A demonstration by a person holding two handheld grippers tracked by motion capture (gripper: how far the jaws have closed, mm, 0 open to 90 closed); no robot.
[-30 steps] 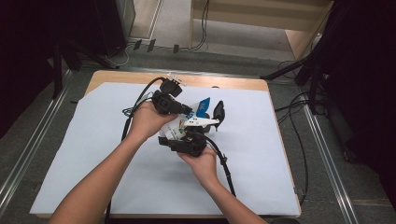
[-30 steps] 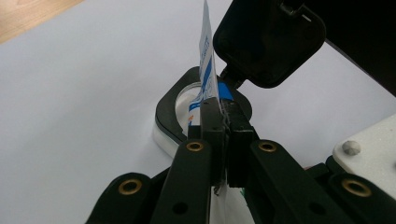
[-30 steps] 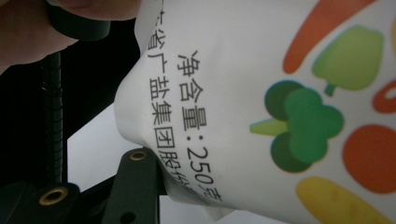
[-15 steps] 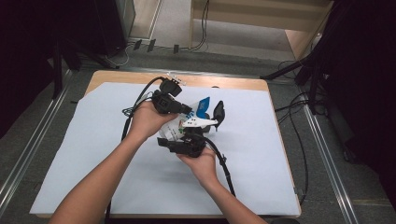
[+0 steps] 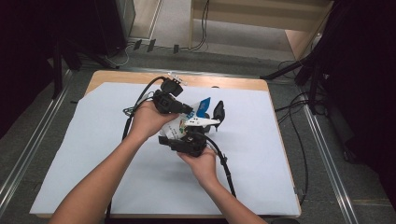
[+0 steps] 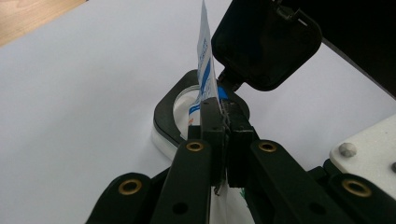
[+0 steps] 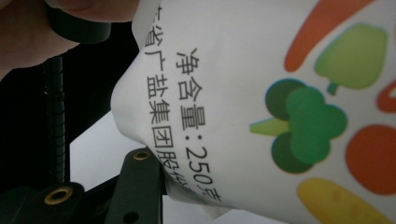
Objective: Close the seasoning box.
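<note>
We are holding a printed bag (image 5: 180, 127) up over the middle of the white sheet (image 5: 93, 186), between the two grippers. In the right gripper view the bag (image 7: 261, 107) is showing vegetable pictures and a weight line; in the left gripper view its blue-and-white top edge (image 6: 204, 70) is standing up thin.

The left gripper (image 6: 223, 122) is pinching that top edge — jaws closed tight on it, no gap showing. The right gripper (image 5: 189, 140) is coming in from below, at the bag's lower part; one jaw is lying against the bag's underside, but we cannot tell whether it is clamped or just touching.

A black-and-white tool (image 5: 212, 116) is sitting on the sheet just beyond the bag; in the left gripper view a black ring (image 6: 168, 112) on a white base is lying right behind the pinched edge.

Judgement: we are likely working to open or pour the bag. To do it well —
- we keep the left pinch close to the seal
- we get a firm second hold before pulling
- we pull apart slowly, bag upright, so nothing spills.
</note>
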